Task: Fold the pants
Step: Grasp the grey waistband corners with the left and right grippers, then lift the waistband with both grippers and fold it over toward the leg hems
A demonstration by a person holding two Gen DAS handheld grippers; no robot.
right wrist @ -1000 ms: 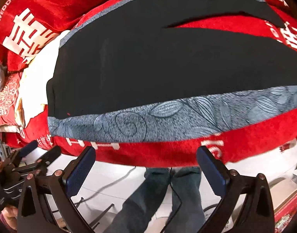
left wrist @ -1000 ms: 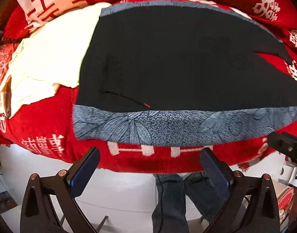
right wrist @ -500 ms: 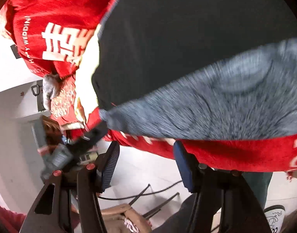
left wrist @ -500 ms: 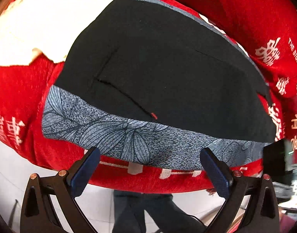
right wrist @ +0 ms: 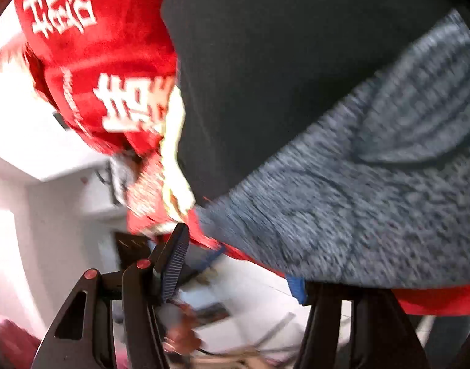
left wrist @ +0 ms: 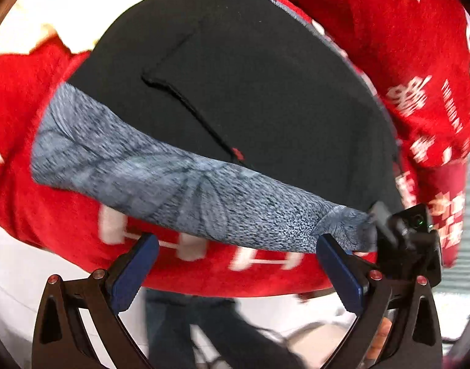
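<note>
Pants: black pants point(left wrist: 265, 92) with a grey leaf-print side band point(left wrist: 173, 190), spread flat on the red bed cover point(left wrist: 419, 61), the band running along the bed's near edge.
Long axis: the pants lie lengthwise along that near edge, so the band crosses in front of both my hands.
Left gripper point(left wrist: 235, 264): my fingers stand wide, nothing between them; the band sits just above and ahead of the tips, apart from them.
Right gripper point(right wrist: 235, 264): my fingers have just been closing to a middling gap. The band point(right wrist: 373, 200) droops over my right finger and hides its pad, so I cannot tell whether cloth is pinched. The left finger point(right wrist: 173, 261) is bare.
Nearer hand: my right, I judge, at the band's end by the bed's near edge; in the left view it shows at the band's far right end.
Next move, as I judge it: close on the band edge with both hands, then carry it across the pants.
</note>
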